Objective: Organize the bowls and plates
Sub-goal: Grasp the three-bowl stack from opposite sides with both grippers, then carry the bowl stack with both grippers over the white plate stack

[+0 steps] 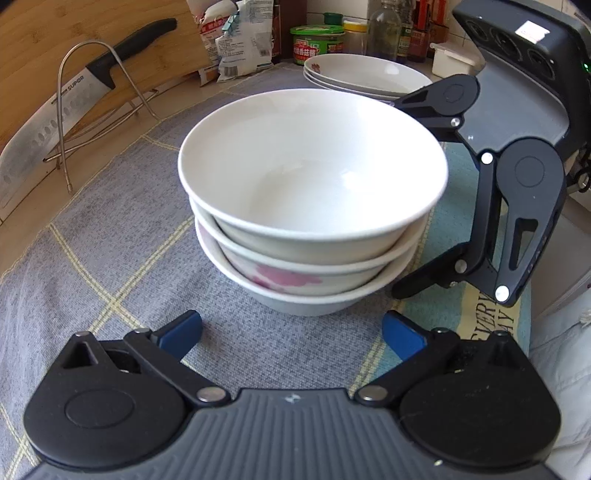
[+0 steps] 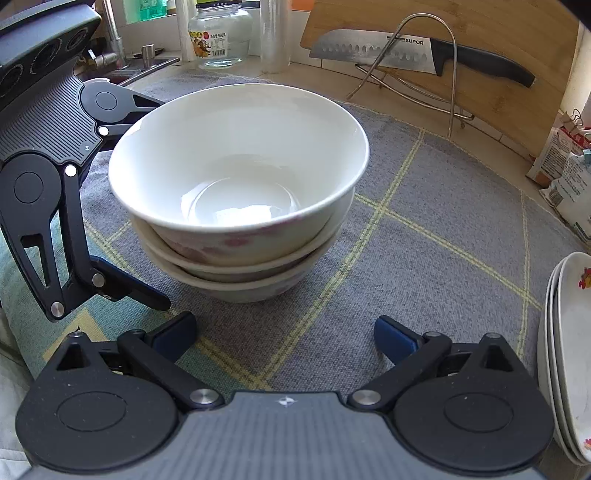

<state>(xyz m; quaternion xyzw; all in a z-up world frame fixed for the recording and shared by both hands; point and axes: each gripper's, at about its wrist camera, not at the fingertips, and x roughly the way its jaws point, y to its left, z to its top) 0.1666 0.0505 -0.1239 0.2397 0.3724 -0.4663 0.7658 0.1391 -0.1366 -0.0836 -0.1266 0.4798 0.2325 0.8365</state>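
A stack of three white bowls [image 1: 310, 199] with pink flower prints stands on a grey checked cloth [image 1: 110, 258]; it also shows in the right wrist view [image 2: 236, 184]. My left gripper [image 1: 291, 332] is open and empty, just in front of the stack. My right gripper [image 2: 284, 332] is open and empty, also just short of the stack, at its other side. Each gripper shows in the other's view, beside the bowls: the right gripper [image 1: 393, 199], the left gripper [image 2: 157, 201]. A stack of white plates [image 1: 365, 75] lies behind the bowls; it also shows at the right edge [image 2: 569, 354].
A knife [image 1: 66, 110] rests on a wire rack [image 1: 96, 107] against a wooden board [image 1: 48, 48] at the cloth's edge. Jars, bottles and food bags [image 1: 236, 40] stand along the back. A glass jar [image 2: 219, 33] and a tap [image 2: 110, 51] are behind.
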